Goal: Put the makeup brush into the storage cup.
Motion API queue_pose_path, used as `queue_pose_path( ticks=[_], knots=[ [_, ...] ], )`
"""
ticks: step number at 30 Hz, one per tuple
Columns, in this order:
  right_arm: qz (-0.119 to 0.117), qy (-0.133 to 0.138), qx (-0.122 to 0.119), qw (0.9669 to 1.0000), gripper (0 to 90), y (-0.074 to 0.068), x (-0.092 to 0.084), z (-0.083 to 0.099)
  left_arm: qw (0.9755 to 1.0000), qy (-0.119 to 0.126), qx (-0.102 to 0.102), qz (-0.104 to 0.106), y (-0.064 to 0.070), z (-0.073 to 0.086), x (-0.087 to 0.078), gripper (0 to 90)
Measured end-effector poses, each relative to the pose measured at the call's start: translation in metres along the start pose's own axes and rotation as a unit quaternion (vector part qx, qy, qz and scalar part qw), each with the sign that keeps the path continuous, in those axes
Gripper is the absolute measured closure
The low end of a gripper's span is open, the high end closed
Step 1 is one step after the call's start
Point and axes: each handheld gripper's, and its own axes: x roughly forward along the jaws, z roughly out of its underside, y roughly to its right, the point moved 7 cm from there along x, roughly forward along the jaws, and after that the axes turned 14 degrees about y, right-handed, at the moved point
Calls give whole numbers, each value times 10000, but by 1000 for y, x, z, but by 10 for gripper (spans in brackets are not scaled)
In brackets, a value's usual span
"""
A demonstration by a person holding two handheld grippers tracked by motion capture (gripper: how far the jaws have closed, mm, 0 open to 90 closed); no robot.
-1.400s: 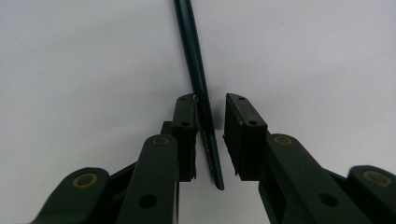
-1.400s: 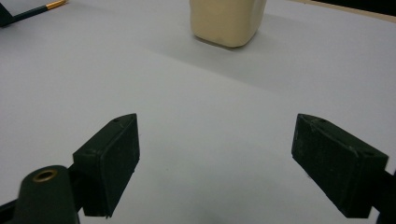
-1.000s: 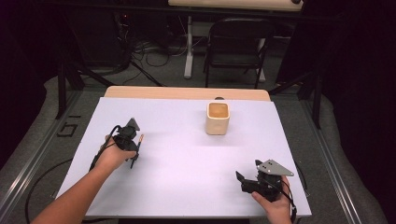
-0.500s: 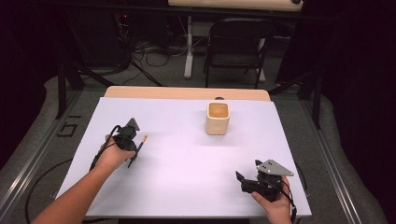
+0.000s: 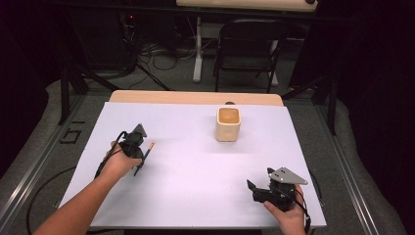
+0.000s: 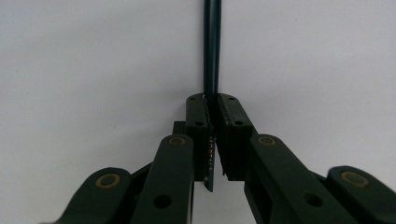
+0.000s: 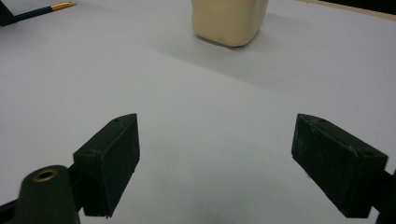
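Observation:
My left gripper (image 5: 140, 155) stands at the table's left with its jaws pressed together on a thin dark green pencil (image 5: 149, 148). In the left gripper view the pencil (image 6: 211, 46) runs straight up from between the pads of this gripper (image 6: 212, 109) over the white table. Its orange-gold end points toward the far right. My right gripper (image 5: 252, 188) rests near the front right edge, and its jaws (image 7: 217, 128) stand wide apart with nothing between them. A cream cup (image 5: 228, 124) stands upright beyond the middle of the table, well away from both grippers.
The white table (image 5: 195, 166) has a wooden strip (image 5: 195, 98) along its far edge. Behind it stand a black chair (image 5: 249, 49) and cables on the floor. In the right gripper view the cup (image 7: 229, 18) is ahead and the pencil (image 7: 42, 9) is at far left.

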Motion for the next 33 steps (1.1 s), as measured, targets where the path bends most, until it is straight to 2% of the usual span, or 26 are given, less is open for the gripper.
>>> queue_pose_path(
  ticks=[8,14,15,18,22,25,33],
  knots=[
    [1,-57,1,10000,150,0,-1,0,10000,-19,3,19,0,0,0,841],
    [-10,40,7,10000,150,0,1,0,10000,-19,-25,21,-1,0,0,842],
    [-14,-78,-7,10000,150,0,-1,1,10000,-21,-24,27,-1,0,0,842],
    [-14,4,16,10000,150,0,1,0,10000,-25,-22,50,-1,0,0,843],
    [-12,-84,-10,10000,150,0,-1,1,10000,-23,1,43,-1,0,0,843],
    [-8,-6,6,10000,150,0,1,0,10000,-11,7,53,-1,0,0,844],
    [-15,-18,2,10000,150,0,1,1,10000,-21,5,88,-1,0,-1,844]
  ],
)
